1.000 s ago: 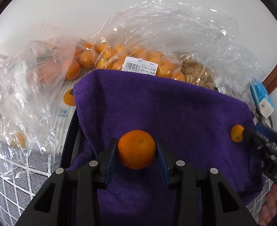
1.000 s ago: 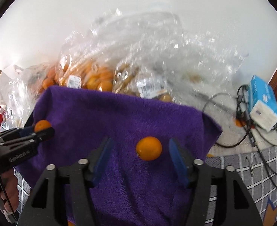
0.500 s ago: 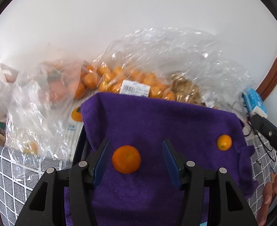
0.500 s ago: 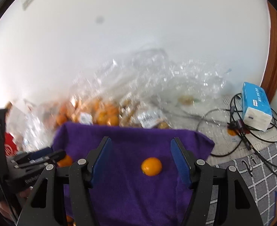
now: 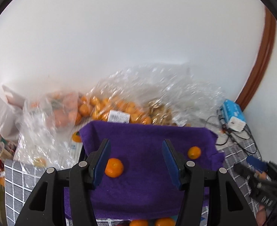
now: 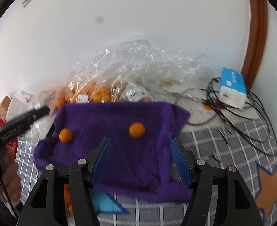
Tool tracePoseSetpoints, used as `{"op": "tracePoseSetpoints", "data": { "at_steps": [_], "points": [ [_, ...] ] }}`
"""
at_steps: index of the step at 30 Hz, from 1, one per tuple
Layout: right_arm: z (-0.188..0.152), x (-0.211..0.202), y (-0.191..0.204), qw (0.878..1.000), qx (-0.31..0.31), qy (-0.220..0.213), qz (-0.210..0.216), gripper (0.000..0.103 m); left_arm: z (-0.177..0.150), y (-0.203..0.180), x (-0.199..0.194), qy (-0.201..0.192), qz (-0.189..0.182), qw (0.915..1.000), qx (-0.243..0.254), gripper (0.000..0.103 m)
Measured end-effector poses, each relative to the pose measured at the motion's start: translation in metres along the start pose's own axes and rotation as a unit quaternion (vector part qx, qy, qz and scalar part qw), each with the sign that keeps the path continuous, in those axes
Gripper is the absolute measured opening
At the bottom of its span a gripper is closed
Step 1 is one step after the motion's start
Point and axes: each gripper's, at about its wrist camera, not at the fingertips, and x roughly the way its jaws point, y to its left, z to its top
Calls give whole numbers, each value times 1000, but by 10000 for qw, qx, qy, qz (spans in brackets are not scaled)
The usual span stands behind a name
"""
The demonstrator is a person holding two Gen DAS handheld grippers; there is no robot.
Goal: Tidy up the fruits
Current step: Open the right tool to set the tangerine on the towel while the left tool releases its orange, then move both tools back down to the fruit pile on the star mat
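Both my grippers gape wide and carry nothing. 2 oranges sit on the purple towel [image 5: 148, 143]: the left orange [image 5: 114, 167] lies just beside my left gripper's [image 5: 136, 162] inner left finger, the right orange [image 6: 136, 130] ahead of my right gripper [image 6: 141, 160], apart.

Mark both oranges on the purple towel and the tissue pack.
Left orange [image 5: 114, 167], left wrist view, middle of peel.
Right orange [image 6: 136, 130], right wrist view, middle of peel.
Tissue pack [image 6: 232, 86], right wrist view, blue top face.
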Motion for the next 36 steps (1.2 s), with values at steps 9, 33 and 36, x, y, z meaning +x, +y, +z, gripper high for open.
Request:
{"op": "tracePoseSetpoints", "data": {
  "at_steps": [9,33,36],
  "points": [
    [-56,-49,-3,9987,-288,-421,0,65,-9,-7,-53,-232,-179,9996,-36,54],
    [-139,27,64,9800,-1312,462,1426,33,-164,87,-46,-143,-216,9938,-1085,54],
    [-141,27,67,9794,-1373,460,1407,29,-170,86,-39,70,-345,9928,-1147,54]
  ]
}}
